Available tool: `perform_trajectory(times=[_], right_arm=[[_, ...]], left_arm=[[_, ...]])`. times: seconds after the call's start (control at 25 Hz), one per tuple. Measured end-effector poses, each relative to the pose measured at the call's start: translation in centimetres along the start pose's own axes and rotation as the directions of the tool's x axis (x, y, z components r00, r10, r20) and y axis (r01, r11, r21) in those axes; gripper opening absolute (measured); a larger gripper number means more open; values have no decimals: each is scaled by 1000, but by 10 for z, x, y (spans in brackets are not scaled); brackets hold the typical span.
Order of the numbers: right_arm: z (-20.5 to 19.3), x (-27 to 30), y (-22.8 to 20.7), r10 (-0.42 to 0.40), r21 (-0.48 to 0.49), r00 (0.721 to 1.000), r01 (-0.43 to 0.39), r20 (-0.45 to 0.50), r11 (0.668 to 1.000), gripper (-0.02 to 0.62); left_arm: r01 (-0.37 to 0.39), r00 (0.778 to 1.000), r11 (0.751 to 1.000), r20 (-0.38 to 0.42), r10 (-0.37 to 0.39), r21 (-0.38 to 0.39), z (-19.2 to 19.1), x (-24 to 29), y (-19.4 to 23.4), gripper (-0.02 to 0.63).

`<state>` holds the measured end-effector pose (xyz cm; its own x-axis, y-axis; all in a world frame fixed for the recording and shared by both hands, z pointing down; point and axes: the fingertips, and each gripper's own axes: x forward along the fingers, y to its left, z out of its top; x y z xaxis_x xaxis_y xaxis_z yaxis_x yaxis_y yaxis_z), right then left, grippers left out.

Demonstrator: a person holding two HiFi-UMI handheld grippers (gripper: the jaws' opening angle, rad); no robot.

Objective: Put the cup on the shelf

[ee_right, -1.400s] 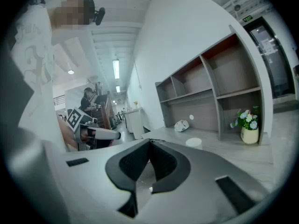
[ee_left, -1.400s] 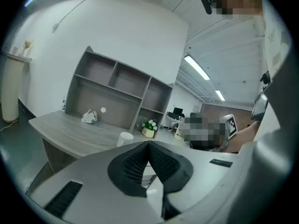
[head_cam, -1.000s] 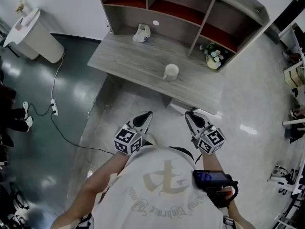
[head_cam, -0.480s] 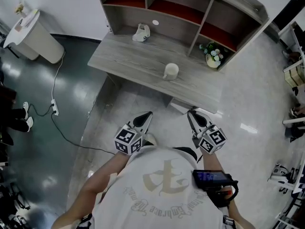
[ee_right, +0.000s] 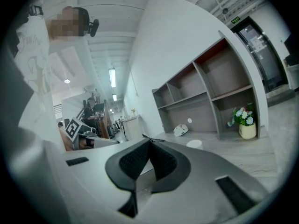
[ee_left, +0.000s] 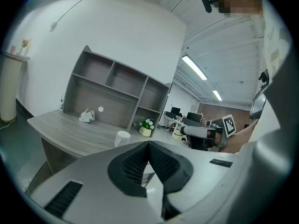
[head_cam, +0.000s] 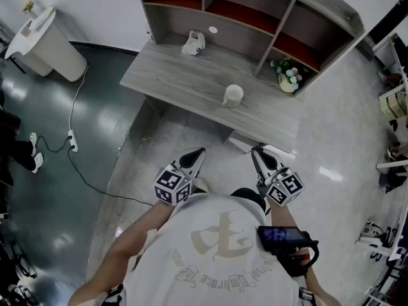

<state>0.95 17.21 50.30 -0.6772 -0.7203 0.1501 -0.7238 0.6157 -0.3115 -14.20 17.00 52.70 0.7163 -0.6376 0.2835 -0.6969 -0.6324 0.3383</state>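
Cup (head_cam: pixel 233 94) standing upright on the desk (head_cam: pixel 167 81), in front of the shelf (head_cam: pixel 268 38) and not yet on it.
Left gripper (head_cam: pixel 195 155) is held low by the person's body, jaws pressed together on nothing. On the desk, a small white object (head_cam: pixel 194 43) lies left of the cup and a flower pot (head_cam: pixel 288 79) stands to its right. Right gripper (head_cam: pixel 257 154) is likewise closed and empty, well apart from the cup.

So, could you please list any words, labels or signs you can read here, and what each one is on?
No text reads clearly.
Shirt: an emblem above an arc of ornate lettering, too blurred to read.
Green sign near the ceiling: too small to read.
Wrist device screen: blurred.
Marker cubes: square patterns only, no words.
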Motion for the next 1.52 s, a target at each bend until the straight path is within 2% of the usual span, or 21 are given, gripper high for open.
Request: perform_trajectory(times=[0.32, 0.8, 1.08, 1.52], right_arm=[[5, 10, -6, -32, -13, 999, 32, -14, 999, 5], [-7, 27, -18, -46, 30, 998, 47, -41, 998, 5], [-12, 57, -40, -6, 42, 998, 9, -59, 999, 5], [12, 111, -88, 72, -10, 994, -73, -83, 997, 5]], left_arm=[[-4, 1000, 1000, 23, 4, 2, 9, -5, 9, 2], [-25, 1000, 999, -10, 25, -26, 2, -3, 26, 2], [-63, 998, 997, -17, 63, -33, 2, 14, 47, 2], [-114, 993, 993, -22, 113, -25, 34, 66, 80, 2]])
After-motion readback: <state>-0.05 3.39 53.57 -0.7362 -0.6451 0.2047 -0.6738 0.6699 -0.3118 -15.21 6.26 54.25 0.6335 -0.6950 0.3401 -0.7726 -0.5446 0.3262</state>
